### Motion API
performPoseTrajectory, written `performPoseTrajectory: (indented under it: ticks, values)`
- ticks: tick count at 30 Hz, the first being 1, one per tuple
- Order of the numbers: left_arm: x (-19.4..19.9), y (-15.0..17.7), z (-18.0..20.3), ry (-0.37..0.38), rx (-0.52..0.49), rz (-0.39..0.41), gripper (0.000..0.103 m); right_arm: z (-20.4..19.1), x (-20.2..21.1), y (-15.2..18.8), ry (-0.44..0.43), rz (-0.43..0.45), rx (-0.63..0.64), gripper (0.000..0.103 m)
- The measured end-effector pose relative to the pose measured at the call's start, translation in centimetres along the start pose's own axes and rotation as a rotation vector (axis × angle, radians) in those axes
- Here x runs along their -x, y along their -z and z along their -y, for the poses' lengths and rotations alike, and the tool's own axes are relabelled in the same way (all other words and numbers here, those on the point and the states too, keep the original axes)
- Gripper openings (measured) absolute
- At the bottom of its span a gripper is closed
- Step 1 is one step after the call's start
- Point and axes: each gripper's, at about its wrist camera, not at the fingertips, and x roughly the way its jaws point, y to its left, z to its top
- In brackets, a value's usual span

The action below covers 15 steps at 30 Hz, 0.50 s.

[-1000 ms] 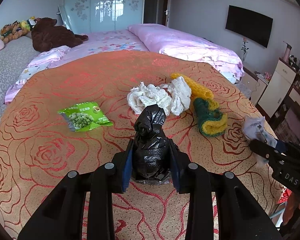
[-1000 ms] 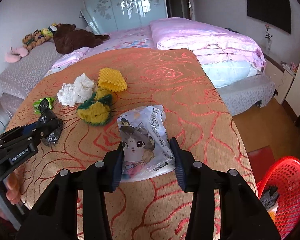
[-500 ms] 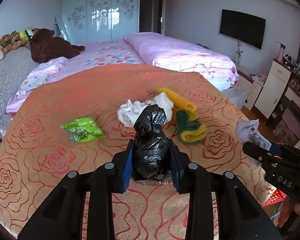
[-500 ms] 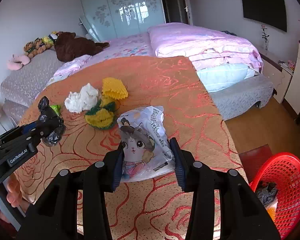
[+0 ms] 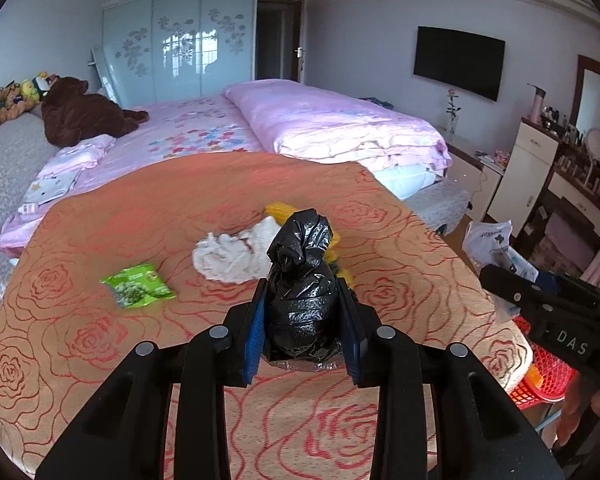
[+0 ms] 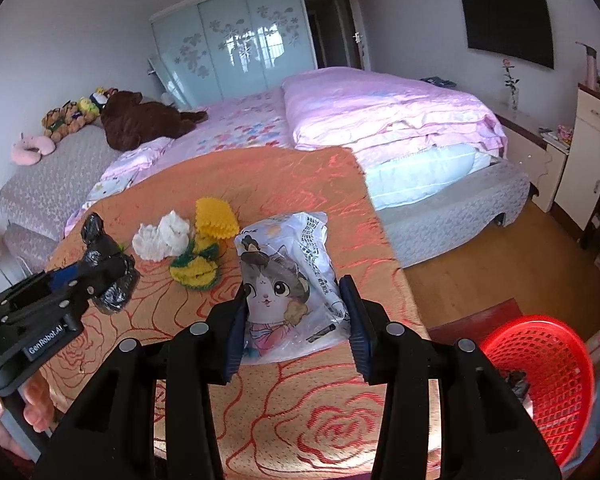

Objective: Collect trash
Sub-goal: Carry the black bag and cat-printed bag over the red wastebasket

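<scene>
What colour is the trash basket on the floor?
Red basket, an open mesh; clearest in the right wrist view.

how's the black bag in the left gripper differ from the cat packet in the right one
The black bag is plain, glossy and crumpled into a twisted knot on top; the cat packet is pale, flatter and printed with a cartoon cat and text. The bag stands upright and narrow; the packet is wider. Both are clamped between jaws, left gripper and right gripper, above the table.

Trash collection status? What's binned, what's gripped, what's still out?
Done: the red plastic basket on the floor already holds some dark scraps. In hand: left gripper clamps a knotted black plastic bag; right gripper clamps a white cat-print pouch. Left on the orange rose-pattern cover: green snack packet, white crumpled cloth, yellow-green scrubbers.
</scene>
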Motion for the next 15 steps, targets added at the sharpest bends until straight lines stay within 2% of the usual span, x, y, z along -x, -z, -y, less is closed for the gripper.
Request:
performPoseTrajectory:
  ticks: [15]
  values:
    - [0.3, -0.6, 4.8, 0.080, -0.086, 0.004, 0.031, 4.9, 3.3, 0.9, 0.101, 0.024, -0.050, 0.042]
